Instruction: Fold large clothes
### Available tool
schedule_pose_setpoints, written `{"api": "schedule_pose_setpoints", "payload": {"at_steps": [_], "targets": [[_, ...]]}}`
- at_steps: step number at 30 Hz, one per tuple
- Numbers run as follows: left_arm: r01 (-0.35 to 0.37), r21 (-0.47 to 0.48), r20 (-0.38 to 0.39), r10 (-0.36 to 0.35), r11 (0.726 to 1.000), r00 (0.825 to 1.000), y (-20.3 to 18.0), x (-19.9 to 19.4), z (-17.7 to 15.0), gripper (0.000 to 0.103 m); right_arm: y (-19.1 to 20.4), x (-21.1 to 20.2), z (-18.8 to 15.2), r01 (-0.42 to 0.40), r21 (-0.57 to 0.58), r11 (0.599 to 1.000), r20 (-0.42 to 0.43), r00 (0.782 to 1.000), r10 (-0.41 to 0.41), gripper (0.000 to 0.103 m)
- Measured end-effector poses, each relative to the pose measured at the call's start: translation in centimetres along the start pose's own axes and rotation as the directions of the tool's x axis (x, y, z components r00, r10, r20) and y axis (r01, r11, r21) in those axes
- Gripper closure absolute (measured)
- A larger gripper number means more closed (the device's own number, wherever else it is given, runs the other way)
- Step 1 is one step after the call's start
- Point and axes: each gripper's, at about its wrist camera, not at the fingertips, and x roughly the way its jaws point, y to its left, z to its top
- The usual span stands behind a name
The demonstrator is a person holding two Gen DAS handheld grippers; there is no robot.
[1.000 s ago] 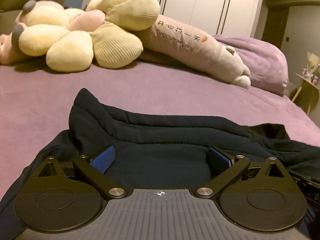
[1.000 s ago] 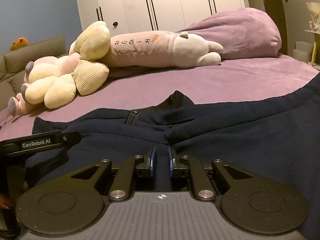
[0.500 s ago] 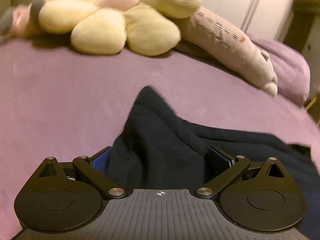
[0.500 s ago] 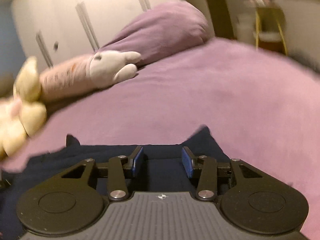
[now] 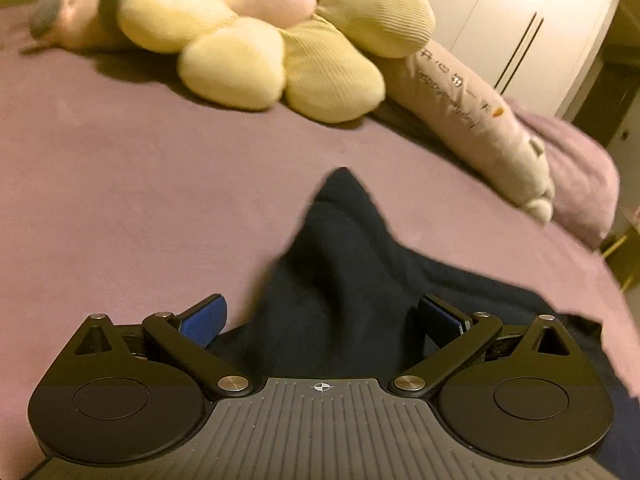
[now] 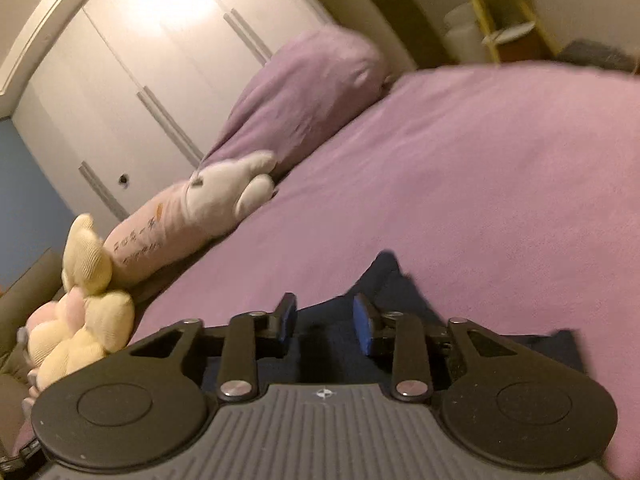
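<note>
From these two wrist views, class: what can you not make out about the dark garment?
- Dark navy garment: type and full shape, cut off by the left view's bottom edge and gripper body.
- Right gripper: grip on the cloth unclear.
- Long pink plush pillow: lettering blurred.

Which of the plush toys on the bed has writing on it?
The long pink bolster plush, printed along its side; the yellow flower plush beside it is plain.

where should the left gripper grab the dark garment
Grip the raised peak of the dark garment, coming in low from the near side along the bed. It stands up as a narrow fold between the left gripper's open fingers, so closing there pinches it cleanly.
</note>
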Motion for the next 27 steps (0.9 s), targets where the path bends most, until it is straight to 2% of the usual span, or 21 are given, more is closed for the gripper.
{"api": "schedule_pose_setpoints", "payload": {"at_steps": [1, 3, 7, 10, 13, 16, 19, 21, 25, 27], "targets": [[-0.008, 0.035, 0.008, 0.008, 0.999, 1.000, 0.2, -1.1, -0.5, 0.000, 0.2, -1.3, -0.2, 0.017, -0.023, 1.000, 0.025, 1.000, -0.016, 0.052], [-0.013, 0.067, 0.020, 0.011, 0.998, 1.000, 0.8, -2.7, -1.3, 0.000, 0.1, -4.1, -1.3, 0.038, -0.053, 0.998, 0.067, 0.997, -0.034, 0.051], [-0.003, -0.006, 0.063, 0.003, 1.000, 0.998, 2.5, -3.7, -2.3, 0.000, 0.3, -6.6, -2.9, 0.084, -0.095, 0.992, 0.141, 0.988, -0.070, 0.051], [-0.001, -0.026, 0.044, 0.002, 1.000, 0.999, 2.7, -2.7, -2.3, 0.000, -0.2, -5.5, -2.9, 0.114, -0.085, 0.990, 0.119, 0.987, -0.103, 0.051], [-0.003, -0.015, 0.049, 0.004, 1.000, 0.999, 2.6, -1.8, -2.7, 0.000, -1.6, -4.6, -2.9, 0.105, -0.032, 0.994, 0.092, 0.991, -0.102, 0.051], [-0.023, -0.009, 0.021, 0.023, 1.000, 0.999, 2.3, -1.3, -2.3, 0.000, -1.9, -4.1, -2.8, 0.108, -0.015, 0.994, 0.076, 0.991, -0.107, 0.051], [-0.041, -0.011, -0.016, 0.041, 0.999, 0.999, 2.2, -1.8, -1.6, 0.000, -1.3, -3.9, -2.3, 0.135, -0.027, 0.990, 0.049, 0.990, -0.134, 0.051], [-0.060, -0.017, -0.042, 0.059, 0.998, 0.997, 2.4, -3.0, -1.3, 0.000, -0.2, -4.4, -1.7, 0.187, -0.045, 0.981, 0.034, 0.982, -0.186, 0.051], [-0.017, -0.036, -0.032, 0.016, 0.999, 0.999, 4.5, -6.8, -3.1, 0.000, 2.2, -8.5, -2.5, 0.162, -0.108, 0.981, 0.113, 0.982, -0.150, 0.051], [-0.030, -0.061, -0.007, 0.030, 0.998, 1.000, 5.5, -8.0, -4.0, 0.000, 2.7, -10.3, -3.7, 0.184, -0.158, 0.970, 0.155, 0.975, -0.159, 0.051]]}}
